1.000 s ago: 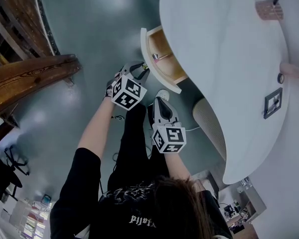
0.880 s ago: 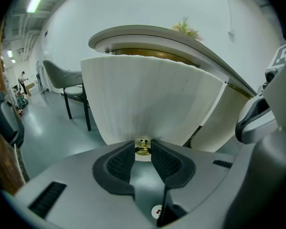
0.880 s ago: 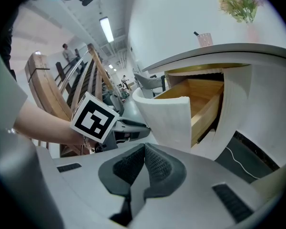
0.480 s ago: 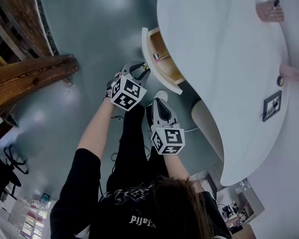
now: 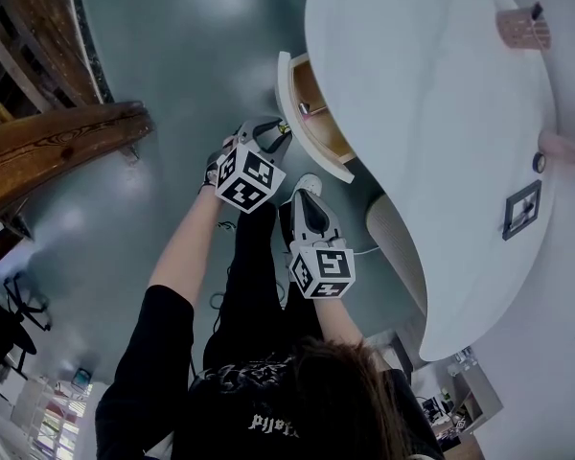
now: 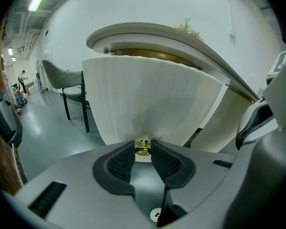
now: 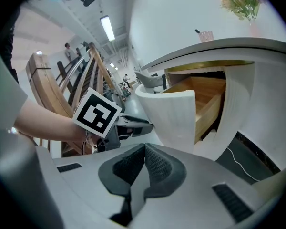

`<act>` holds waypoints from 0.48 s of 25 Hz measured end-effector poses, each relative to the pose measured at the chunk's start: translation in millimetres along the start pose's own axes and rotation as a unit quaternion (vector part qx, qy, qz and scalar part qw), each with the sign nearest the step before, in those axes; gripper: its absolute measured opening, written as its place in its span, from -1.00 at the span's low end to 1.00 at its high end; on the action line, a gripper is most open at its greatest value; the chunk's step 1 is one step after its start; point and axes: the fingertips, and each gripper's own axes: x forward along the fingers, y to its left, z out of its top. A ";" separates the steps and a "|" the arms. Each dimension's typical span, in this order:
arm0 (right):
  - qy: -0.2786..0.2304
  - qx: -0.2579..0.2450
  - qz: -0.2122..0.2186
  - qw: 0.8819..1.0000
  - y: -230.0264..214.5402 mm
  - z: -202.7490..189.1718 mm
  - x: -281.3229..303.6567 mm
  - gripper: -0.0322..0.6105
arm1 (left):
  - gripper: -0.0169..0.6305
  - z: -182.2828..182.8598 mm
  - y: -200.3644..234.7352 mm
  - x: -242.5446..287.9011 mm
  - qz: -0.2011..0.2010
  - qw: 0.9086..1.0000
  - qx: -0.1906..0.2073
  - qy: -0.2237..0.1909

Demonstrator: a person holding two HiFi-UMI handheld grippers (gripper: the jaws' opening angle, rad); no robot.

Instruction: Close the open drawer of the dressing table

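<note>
Head view: over the last second almost nothing has shifted. The one drawer (image 5: 289, 99) of the dressing table (image 5: 412, 113) still juts out from the table's front edge, so I judge the closing push has hardly begun. There are two grippers: the left gripper (image 5: 276, 130) is at the drawer front, and the right gripper (image 5: 307, 195) is just behind it, clear of the drawer.

Left gripper view: the jaws are clamped on the single brass knob (image 6: 142, 147).

Right gripper view: the jaws are together and empty, and the drawer's wooden inside still gapes.
</note>
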 end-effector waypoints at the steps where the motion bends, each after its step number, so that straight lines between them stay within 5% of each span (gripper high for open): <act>1: 0.001 0.000 0.000 1.000 0.2 -0.7 -0.1 -0.82 | -0.59 0.5 0.0 0.4 -0.001 1.000 0.001 0.000; 12: 0.001 0.002 -0.001 1.000 -5.7 -1.6 2.7 -0.82 | -0.59 9.7 0.6 8.7 -0.003 1.000 -0.007 -0.009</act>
